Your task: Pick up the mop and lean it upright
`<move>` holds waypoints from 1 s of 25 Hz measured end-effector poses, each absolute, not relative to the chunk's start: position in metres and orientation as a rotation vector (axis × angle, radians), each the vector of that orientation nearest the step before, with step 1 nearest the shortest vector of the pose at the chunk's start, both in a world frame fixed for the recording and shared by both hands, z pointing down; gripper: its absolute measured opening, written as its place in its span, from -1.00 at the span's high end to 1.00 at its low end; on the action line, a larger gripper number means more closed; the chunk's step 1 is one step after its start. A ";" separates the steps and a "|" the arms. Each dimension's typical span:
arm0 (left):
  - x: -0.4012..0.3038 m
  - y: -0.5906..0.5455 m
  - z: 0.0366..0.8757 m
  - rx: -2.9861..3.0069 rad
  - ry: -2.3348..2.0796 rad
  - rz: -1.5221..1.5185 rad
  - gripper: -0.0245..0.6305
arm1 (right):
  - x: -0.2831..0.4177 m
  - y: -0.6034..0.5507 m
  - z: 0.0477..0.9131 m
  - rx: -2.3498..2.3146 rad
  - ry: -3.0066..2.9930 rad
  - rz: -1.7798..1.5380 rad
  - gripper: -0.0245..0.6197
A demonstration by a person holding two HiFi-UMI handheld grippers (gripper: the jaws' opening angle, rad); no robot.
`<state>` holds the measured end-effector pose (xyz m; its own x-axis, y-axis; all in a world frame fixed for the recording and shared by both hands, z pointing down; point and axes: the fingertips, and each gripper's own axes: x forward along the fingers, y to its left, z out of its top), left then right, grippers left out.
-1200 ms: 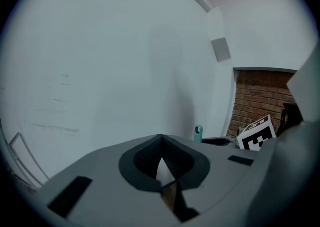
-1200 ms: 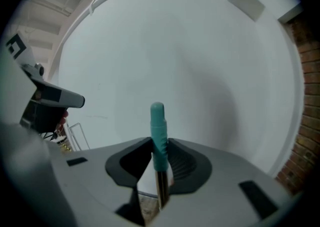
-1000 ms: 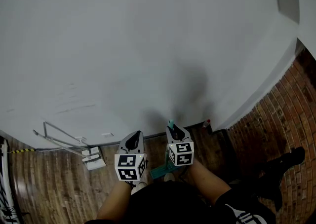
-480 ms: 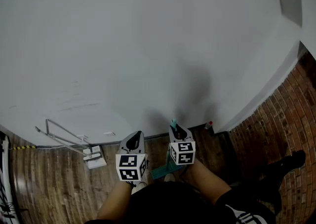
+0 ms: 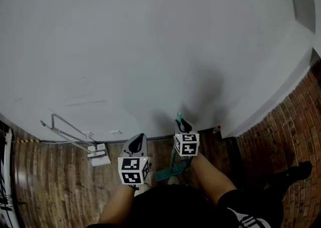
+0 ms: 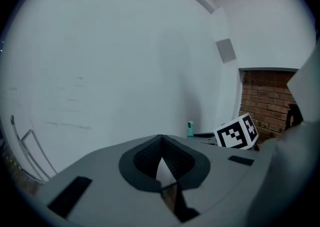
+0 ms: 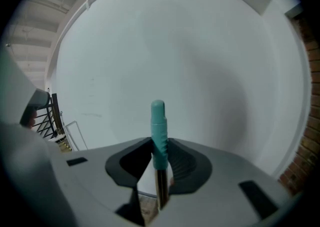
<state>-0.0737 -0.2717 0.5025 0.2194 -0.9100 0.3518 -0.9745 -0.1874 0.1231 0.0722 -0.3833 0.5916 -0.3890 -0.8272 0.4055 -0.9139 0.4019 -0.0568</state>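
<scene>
The mop's teal-tipped handle (image 5: pixel 178 117) stands nearly upright close to the white wall, and its teal head (image 5: pixel 165 173) rests on the wood floor by the person's feet. My right gripper (image 5: pixel 183 124) is shut on the mop handle (image 7: pixel 158 136) just below the teal grip, which sticks up past the jaws. My left gripper (image 5: pixel 136 142) hangs to the left of the mop, a little apart from it. In the left gripper view its jaws (image 6: pixel 160 143) meet at the tips with nothing between them. The handle tip (image 6: pixel 190 129) shows to their right.
A metal frame (image 5: pixel 65 131) with a white base (image 5: pixel 99 154) leans at the wall's foot on the left. A small red-capped bottle (image 5: pixel 216 129) stands at the wall corner on the right. Brick floor (image 5: pixel 286 126) runs along the right, and a grey wall panel (image 5: pixel 305 1) sits high.
My right gripper has carried the mop handle a little farther toward the wall. The left gripper has stayed about where it was.
</scene>
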 end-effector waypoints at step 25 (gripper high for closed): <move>-0.153 -0.210 0.499 1.905 -2.071 0.282 0.93 | 0.025 -0.503 0.649 1.335 -2.252 0.497 0.37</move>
<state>-0.1530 -0.2105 0.4988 -0.0658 -0.9317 0.3572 -0.9933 0.0953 0.0655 0.0254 -0.5033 0.6489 -0.4145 -0.7139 0.5644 -0.8851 0.4604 -0.0678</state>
